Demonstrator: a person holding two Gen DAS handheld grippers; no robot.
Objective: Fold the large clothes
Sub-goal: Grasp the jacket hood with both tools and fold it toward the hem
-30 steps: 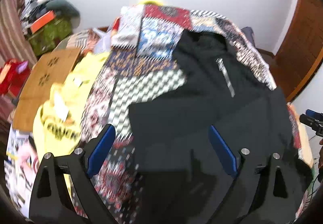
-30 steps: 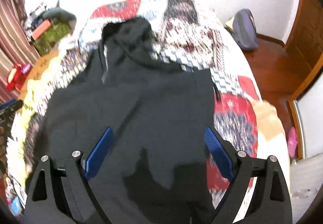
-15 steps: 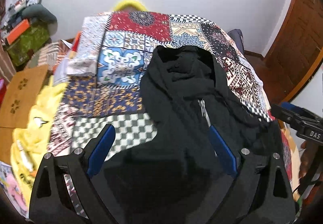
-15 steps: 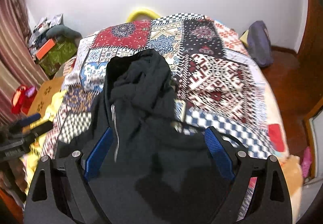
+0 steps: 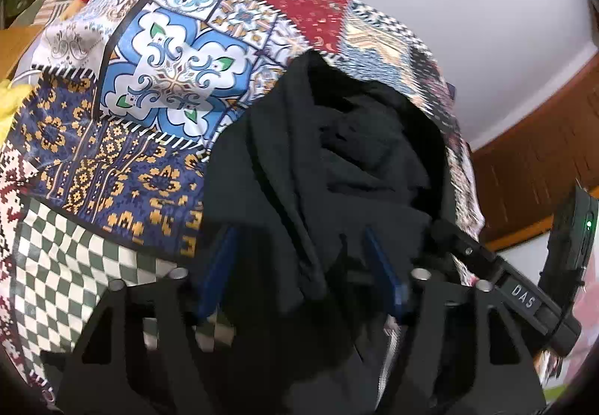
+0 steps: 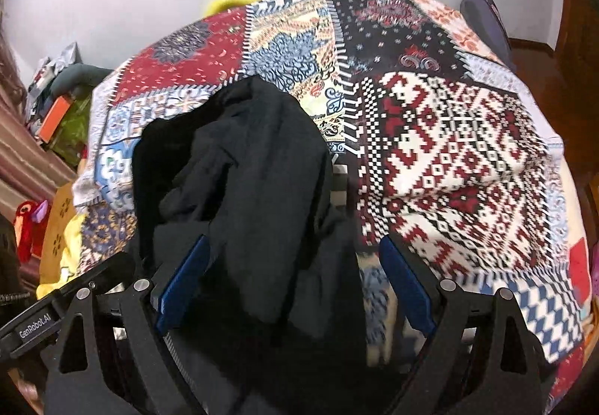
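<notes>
A black zip hoodie (image 5: 355,160) lies on the patchwork bedspread (image 5: 176,78) with its crumpled hood toward the far wall. My left gripper (image 5: 299,239) sits low over the fabric below the hood. Its jaws are closing, with a ridge of black cloth between the blue pads (image 5: 219,269); I see no firm pinch. In the right wrist view the hoodie (image 6: 254,160) fills the centre. My right gripper (image 6: 294,243) stands open wide over its right shoulder area, one pad (image 6: 408,287) over the bedspread. Each gripper's body shows at the edge of the other's view.
The bedspread (image 6: 449,153) stretches bare to the right of the hoodie. Yellow clothing (image 6: 63,246) and a wooden board lie at the left edge, with clutter and a red toy (image 6: 28,224) beyond. A dark backpack (image 6: 483,18) leans by the wall near wooden doors.
Both grippers have travelled up the hoodie from its body toward the hood and dropped closer to the cloth. The left jaws have narrowed; the right jaws stay wide.
</notes>
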